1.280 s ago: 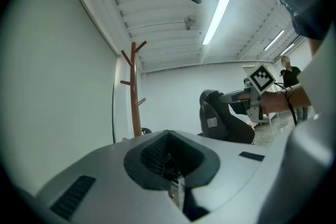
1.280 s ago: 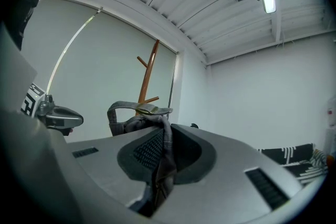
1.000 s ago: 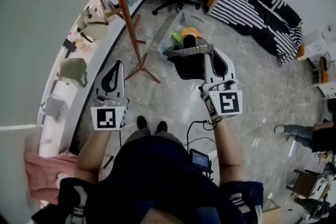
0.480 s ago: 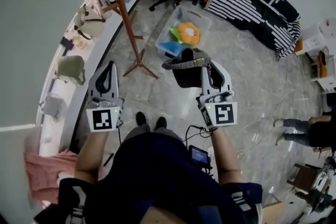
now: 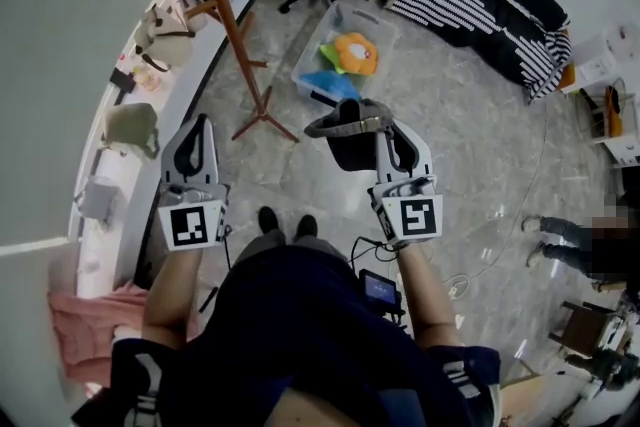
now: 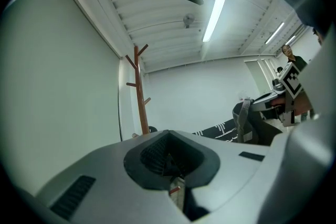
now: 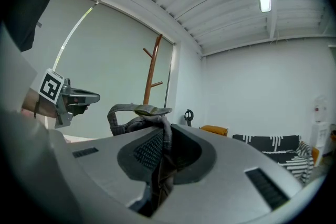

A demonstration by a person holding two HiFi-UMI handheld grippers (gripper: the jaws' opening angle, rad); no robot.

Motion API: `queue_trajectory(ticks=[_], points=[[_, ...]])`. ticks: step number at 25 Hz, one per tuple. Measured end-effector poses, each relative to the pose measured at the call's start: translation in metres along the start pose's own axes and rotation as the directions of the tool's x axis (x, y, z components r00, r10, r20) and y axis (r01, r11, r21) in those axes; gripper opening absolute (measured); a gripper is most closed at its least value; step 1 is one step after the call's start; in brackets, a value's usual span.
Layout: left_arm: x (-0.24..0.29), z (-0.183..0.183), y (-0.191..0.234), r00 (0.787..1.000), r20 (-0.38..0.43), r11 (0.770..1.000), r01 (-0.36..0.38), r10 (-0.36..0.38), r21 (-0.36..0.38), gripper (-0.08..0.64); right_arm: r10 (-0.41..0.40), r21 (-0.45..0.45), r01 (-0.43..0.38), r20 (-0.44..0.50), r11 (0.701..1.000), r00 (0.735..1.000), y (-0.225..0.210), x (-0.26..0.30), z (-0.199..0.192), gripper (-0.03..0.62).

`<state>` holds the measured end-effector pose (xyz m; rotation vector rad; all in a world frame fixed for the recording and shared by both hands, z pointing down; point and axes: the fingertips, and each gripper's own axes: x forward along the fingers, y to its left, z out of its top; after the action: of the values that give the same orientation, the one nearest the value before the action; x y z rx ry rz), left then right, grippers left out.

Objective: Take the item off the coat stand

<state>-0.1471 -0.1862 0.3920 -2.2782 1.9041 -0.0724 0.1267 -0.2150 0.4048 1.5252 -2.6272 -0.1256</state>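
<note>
Holds dark grey bag (image 5: 352, 147) off the coat stand (image 5: 222, 20), right of its feet and well apart, right gripper (image 5: 386, 127) jaws pinched tight on the bag's fabric. Has drawn the bag lower and farther from the coat stand than a second ago, uncovering the clear bin (image 5: 315, 45) of toys right of the coat stand. Keeps left gripper (image 5: 196, 127) closed on nothing, on the near side of the coat stand's feet, about as before.
</note>
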Motion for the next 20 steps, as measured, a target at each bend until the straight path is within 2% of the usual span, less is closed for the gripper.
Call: queue_trajectory(ticks=[11,20], points=[[0.01,-0.015,0.004,1.0,-0.022,1.0,-0.004,0.003,-0.005,0.023,0.0,-0.007,0.0,-0.034,1.0,0.999,0.0,0.011,-0.013,0.04],[0.01,-0.017,0.004,1.0,-0.028,1.0,-0.01,0.01,-0.009,0.023,-0.013,-0.044,0.012,-0.013,0.999,1.0,-0.001,0.011,-0.011,0.04]])
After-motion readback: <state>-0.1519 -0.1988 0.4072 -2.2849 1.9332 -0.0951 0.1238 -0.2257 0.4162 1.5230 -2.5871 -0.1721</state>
